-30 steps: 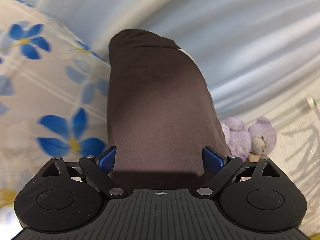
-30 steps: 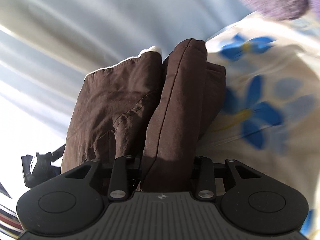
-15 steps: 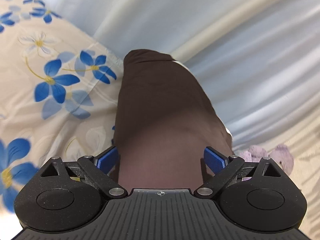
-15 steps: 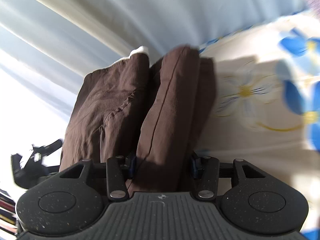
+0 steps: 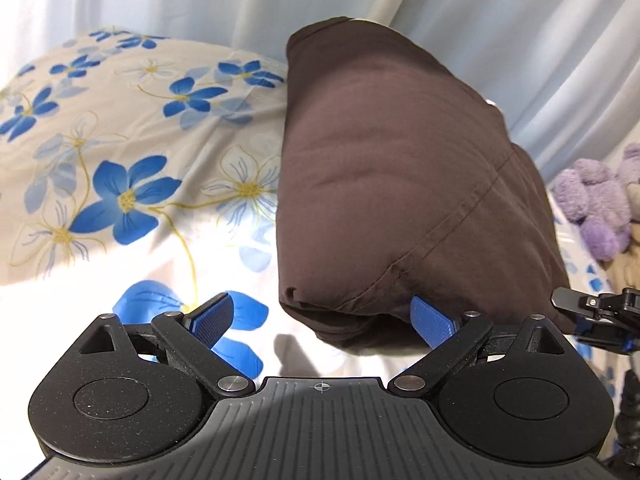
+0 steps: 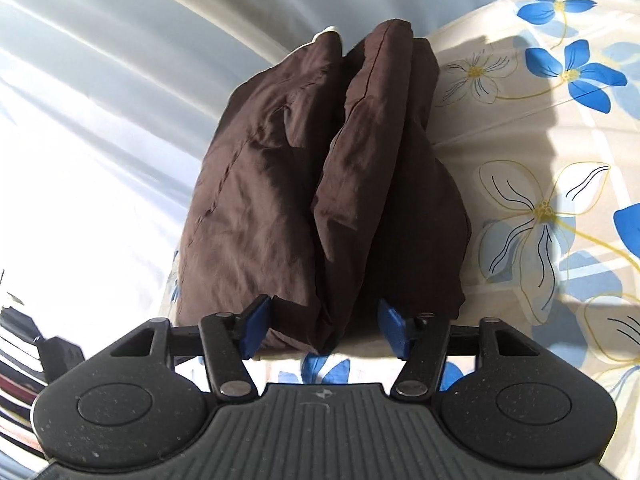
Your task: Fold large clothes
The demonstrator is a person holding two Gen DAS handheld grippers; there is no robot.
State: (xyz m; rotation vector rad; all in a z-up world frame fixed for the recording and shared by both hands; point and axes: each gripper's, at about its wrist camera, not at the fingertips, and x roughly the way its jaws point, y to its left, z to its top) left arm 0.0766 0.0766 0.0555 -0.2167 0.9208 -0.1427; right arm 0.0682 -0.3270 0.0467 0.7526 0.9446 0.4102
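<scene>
The folded brown garment (image 5: 400, 184) lies on the flowered bed sheet (image 5: 120, 160). Left hand-held gripper (image 5: 320, 320) and right hand-held gripper (image 6: 320, 328) point level at its near edge, jaws wide, holding nothing.

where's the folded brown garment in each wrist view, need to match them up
Left wrist: folded brown garment fills centre to right, ahead of the open left gripper.
Right wrist: garment sits centre, layered edges facing the open right gripper.
Shared landmark: blue-flowered bedsheet beneath it.

Floral bedsheet (image 5: 120, 184), pale curtain (image 5: 540, 40) behind.
</scene>
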